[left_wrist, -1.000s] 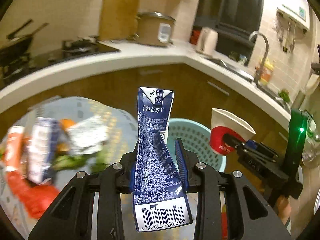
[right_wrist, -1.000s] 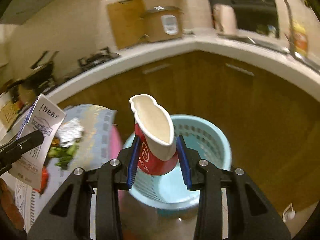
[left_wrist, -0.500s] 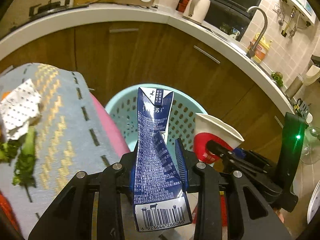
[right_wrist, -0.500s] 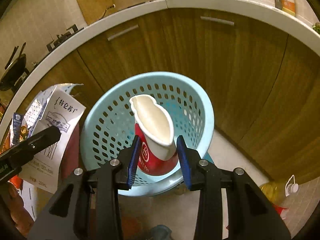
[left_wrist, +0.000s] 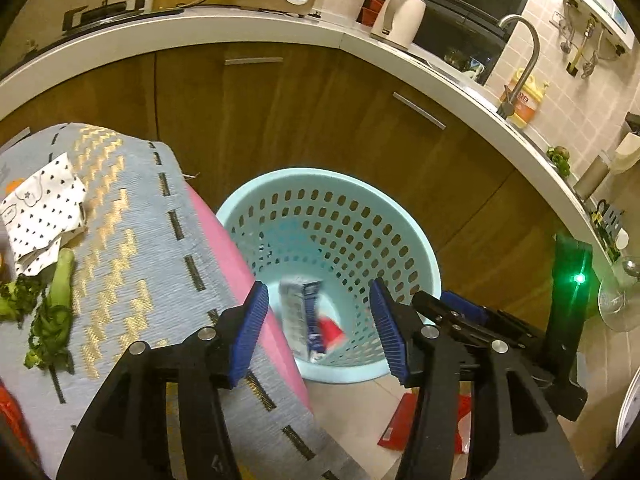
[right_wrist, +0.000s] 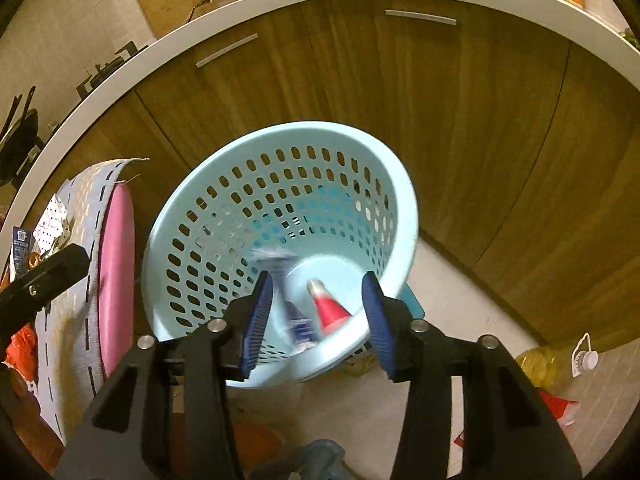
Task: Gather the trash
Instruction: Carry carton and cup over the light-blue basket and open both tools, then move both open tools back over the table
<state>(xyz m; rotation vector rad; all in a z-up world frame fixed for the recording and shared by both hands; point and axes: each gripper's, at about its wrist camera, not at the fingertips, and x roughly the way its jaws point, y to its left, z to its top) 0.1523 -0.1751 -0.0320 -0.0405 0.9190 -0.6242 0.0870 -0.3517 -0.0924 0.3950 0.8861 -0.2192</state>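
1. Kitchen cabinets (left_wrist: 304, 112) of dark wood curved around the corner, under a pale counter (left_wrist: 248, 26) that carried a kettle (left_wrist: 398, 16) and a tap (left_wrist: 520, 60).
2. On the tiled floor in front of them stood a light blue basket (left_wrist: 332, 216) with rows of holes in its wall.
3. Both grippers hung above the basket's mouth, pointing steeply down into it.
4. The left gripper (left_wrist: 318, 332) had its blue-padded jaws opening, with nothing between them.
5. The right gripper (right_wrist: 316, 316) had its jaws opening too, and nothing was held in them.
6. A blue and white milk carton (left_wrist: 300, 320) was down inside the basket, blurred, near the bottom.
7. A red and white paper cup (right_wrist: 328, 306) lay just beside the carton, also inside the basket; in the right wrist view its narrow end pointed toward the far wall.
8. Whether either piece had come to rest on the bottom I could not tell, because of the blur.
9. To the left of the basket was a table under a grey cloth (left_wrist: 132, 248) with gold zigzags, with a pink edge (left_wrist: 240, 272) showing beneath the cloth.
10. On the cloth lay a spotted paper napkin (left_wrist: 40, 208) and, just below it, some green vegetable scraps (left_wrist: 52, 300).
11. A red wrapper (left_wrist: 404, 420) lay on the floor near the basket's foot.
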